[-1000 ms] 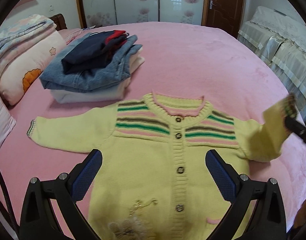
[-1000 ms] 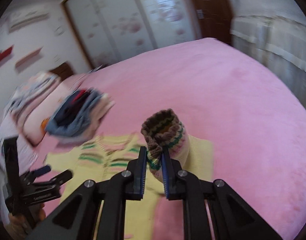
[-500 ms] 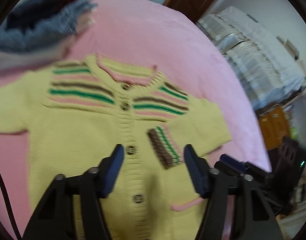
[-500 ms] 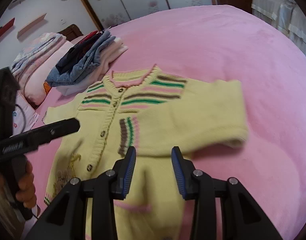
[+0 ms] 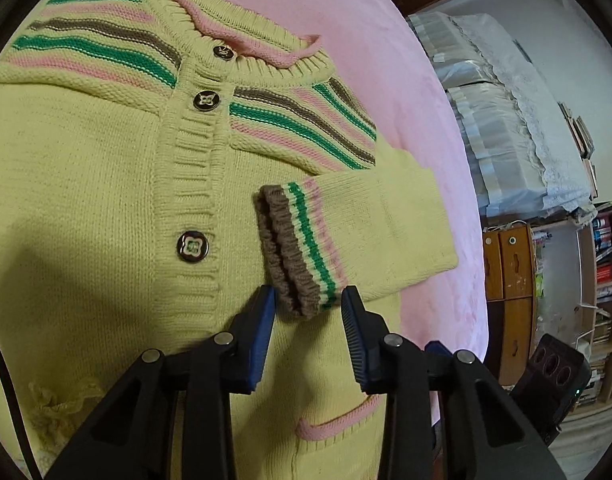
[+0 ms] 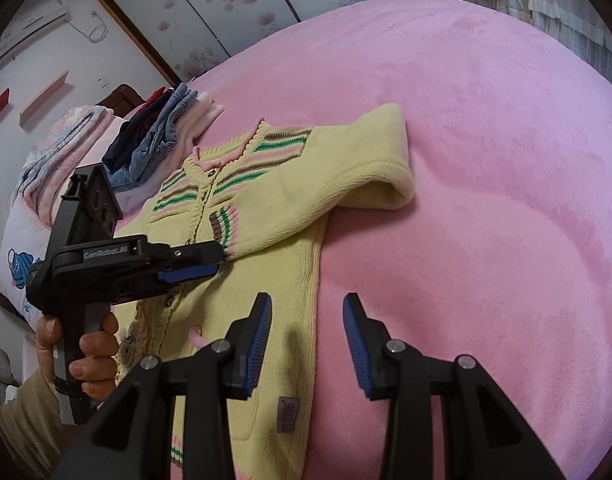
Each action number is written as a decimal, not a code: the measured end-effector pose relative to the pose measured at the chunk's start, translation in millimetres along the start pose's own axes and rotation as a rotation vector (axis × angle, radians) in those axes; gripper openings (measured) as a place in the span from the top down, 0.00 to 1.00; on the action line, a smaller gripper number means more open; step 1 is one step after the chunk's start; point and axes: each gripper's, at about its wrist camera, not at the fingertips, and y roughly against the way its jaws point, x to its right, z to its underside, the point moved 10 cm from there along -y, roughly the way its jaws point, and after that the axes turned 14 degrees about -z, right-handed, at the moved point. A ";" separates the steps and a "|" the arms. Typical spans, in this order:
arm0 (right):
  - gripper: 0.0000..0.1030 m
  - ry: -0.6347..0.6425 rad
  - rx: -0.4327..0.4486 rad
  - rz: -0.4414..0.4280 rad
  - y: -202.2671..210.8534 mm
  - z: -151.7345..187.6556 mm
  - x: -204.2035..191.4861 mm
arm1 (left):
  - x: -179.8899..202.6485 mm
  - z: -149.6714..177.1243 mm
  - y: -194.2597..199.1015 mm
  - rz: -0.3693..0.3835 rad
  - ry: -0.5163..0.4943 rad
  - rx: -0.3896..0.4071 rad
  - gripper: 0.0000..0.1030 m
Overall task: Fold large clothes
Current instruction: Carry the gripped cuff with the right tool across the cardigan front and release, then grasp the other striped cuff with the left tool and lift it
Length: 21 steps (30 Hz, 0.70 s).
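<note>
A yellow knit cardigan (image 5: 86, 200) with green, pink and brown stripes lies buttoned and face up on the pink bed cover (image 6: 466, 160). One sleeve is folded across the chest, and its striped cuff (image 5: 302, 248) rests beside the button band. My left gripper (image 5: 308, 308) hangs low over that cuff, jaws closing, the cuff's lower end between the pads but not visibly pressed. In the right wrist view a hand (image 6: 94, 344) holds the left gripper (image 6: 194, 264) by the cuff (image 6: 226, 228). My right gripper (image 6: 306, 316) stands open over the cardigan's side edge, holding nothing.
A stack of folded clothes (image 6: 158, 140) sits beyond the cardigan's collar, with pillows (image 6: 58, 148) to its left. The bed cover spreads wide to the right of the cardigan. A second bed under white lace (image 5: 506, 120) and a bookshelf (image 5: 602, 280) stand past the bed's edge.
The right gripper let go of the cuff, leaving the sleeve folded over the chest, then drew back and opened. The left gripper dropped down close over the cuff and its jaws narrowed.
</note>
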 end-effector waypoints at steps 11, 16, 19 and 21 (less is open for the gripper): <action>0.64 -0.019 -0.003 0.031 -6.2 1.8 14.5 | 27.1 -16.8 7.4 -0.055 0.003 0.059 0.91; 0.51 -0.058 0.013 0.055 -12.3 -10.4 30.2 | 85.2 -43.5 65.7 -0.107 -0.153 0.203 0.92; 0.51 -0.075 0.038 0.058 -18.3 -26.9 34.4 | 121.9 -65.4 106.8 -0.133 -0.243 0.300 0.92; 0.51 -0.083 0.054 0.067 -23.4 -37.9 36.3 | 135.6 -79.2 127.4 -0.146 -0.277 0.342 0.92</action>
